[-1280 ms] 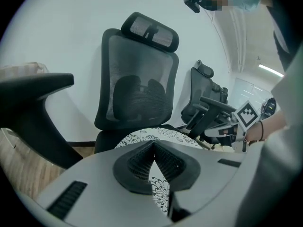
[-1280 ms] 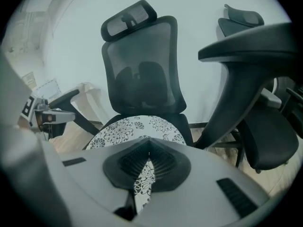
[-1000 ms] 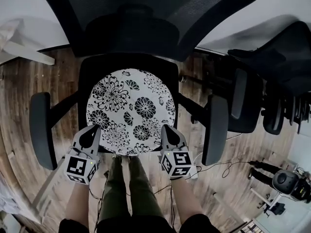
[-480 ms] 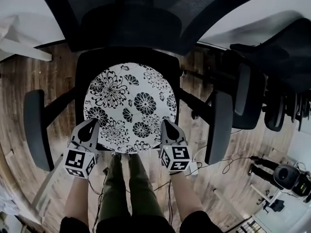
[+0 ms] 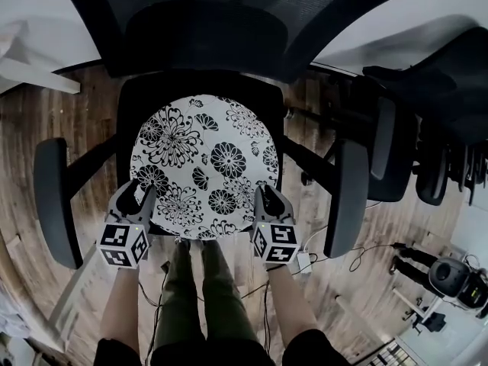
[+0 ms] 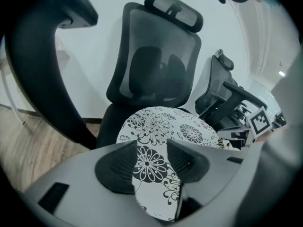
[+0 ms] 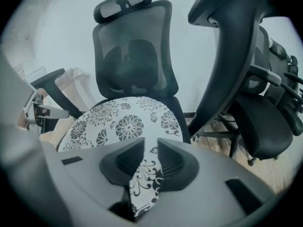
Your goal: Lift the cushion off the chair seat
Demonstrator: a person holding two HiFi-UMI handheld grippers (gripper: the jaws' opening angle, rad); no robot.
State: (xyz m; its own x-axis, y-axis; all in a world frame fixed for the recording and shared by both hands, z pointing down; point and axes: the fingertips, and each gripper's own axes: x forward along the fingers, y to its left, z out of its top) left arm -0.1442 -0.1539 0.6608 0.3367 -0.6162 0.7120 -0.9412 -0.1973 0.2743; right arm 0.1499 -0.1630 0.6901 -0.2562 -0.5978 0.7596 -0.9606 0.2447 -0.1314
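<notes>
While the round flowered cushion (image 5: 204, 168) lies flat on the black chair seat (image 5: 131, 97), the head view puts the left gripper (image 5: 137, 194) at its near-left rim. The right gripper (image 5: 267, 194) is at its near-right rim, and both point down and away from the person. The armrests (image 5: 50, 200) stand well apart from the cushion on either side.

From the left gripper view, the left gripper (image 6: 151, 148) has jaws that have just been opening and stand clearly apart. The cushion's near edge shows in the gap. Neither of the pads (image 6: 118, 167) seems to press on it, so this claw reads as open and empty.

From the right gripper view, the right gripper (image 7: 150, 148) has also just been opening, but only to a narrow slot. Patterned fabric shows through that slot. I judge the pads are not clamped on it, so this claw is open too.

The step in hand looks like taking hold of the near rim at two points. The right claw probably needs a wider gap first, or it may shove the rim away instead of taking it in. The jaws part sideways over a flat rim, so each may have to roll to get one jaw beneath the edge, or else gather a fold. Both should close at matching depth and rise together, which keeps the cushion level and clear of the backrest (image 5: 229, 6).
</notes>
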